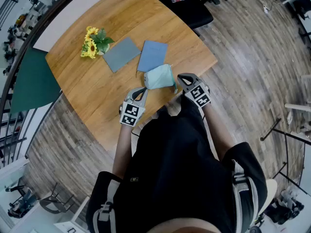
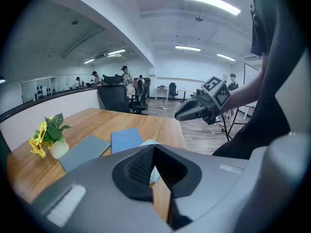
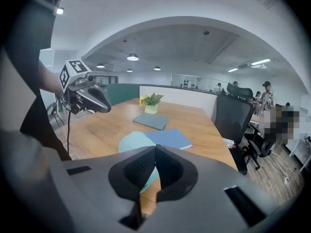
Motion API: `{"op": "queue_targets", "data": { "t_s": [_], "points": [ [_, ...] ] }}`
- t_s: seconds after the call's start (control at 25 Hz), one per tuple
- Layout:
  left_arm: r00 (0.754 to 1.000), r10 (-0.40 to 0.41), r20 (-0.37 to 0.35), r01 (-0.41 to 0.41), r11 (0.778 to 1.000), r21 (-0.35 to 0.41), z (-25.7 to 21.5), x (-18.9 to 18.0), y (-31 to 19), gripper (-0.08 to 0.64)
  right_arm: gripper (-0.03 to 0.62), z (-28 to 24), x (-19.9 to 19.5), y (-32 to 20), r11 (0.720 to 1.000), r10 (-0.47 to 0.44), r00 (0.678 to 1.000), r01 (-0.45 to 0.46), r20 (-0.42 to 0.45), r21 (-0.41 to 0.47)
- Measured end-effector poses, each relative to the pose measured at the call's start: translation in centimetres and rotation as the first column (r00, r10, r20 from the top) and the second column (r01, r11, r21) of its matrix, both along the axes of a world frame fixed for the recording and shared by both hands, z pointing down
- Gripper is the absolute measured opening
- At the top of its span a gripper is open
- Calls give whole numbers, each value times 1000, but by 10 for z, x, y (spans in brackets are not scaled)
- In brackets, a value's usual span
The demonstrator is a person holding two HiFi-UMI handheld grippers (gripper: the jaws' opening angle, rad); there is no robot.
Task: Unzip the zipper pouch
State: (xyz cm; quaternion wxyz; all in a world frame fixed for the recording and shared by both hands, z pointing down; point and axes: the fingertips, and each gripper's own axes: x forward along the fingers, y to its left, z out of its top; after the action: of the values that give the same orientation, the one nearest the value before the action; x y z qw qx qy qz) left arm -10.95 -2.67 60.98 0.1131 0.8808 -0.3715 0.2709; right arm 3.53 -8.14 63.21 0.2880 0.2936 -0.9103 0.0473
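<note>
Pale teal zipper pouch [image 1: 159,76] lies near the bench's [image 1: 92,89] front edge, between both grippers. Left gripper [image 1: 144,91] is clenched at its left corner, right gripper [image 1: 179,77] clenched beside its right edge; whether either pinches fabric is unclear.

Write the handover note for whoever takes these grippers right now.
Left gripper: jaws shut, tip at the pouch's left end; can't tell if it pinches it.
Right gripper: jaws shut, tip at the right end; same doubt.
Pouch: near the table's front edge, next to the blue notebook.
Done: both grippers at the pouch.
Left: find the zip pull, draw it open.
</note>
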Motion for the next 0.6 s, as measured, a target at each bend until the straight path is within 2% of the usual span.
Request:
{"op": "queue_targets", "data": {
  "t_s": [0.6],
  "points": [
    [1000, 7, 20, -6, 999, -38, 6, 13, -47, 0, 2, 20, 12, -30, 998, -10, 1000, 10, 0, -65]
  ]
}}
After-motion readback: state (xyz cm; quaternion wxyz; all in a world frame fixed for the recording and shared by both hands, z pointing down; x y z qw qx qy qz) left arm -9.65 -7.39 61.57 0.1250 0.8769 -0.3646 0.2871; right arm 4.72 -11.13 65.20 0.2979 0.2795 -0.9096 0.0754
